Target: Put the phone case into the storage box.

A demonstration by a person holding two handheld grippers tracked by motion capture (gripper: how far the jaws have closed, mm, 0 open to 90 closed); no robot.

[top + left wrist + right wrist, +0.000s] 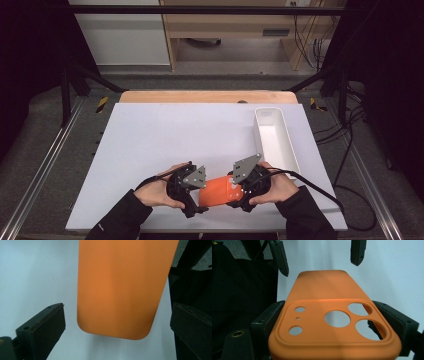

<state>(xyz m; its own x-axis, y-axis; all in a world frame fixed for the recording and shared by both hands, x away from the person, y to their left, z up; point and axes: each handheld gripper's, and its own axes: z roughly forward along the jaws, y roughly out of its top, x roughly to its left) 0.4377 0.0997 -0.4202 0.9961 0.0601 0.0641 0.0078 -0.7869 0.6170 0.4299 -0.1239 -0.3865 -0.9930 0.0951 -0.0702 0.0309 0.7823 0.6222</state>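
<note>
**Case held at one end only**

Low centre of the high view, the right gripper [239,192] clamps the orange phone case [219,191] at its camera-cutout end. The left gripper [196,199] stands open around the free end. Closing off-centre could twist the case loose.

A white table top [165,145] is laid over a wooden board [207,96]; a long white tray [274,135] is set directly on it, by its right edge.
</note>
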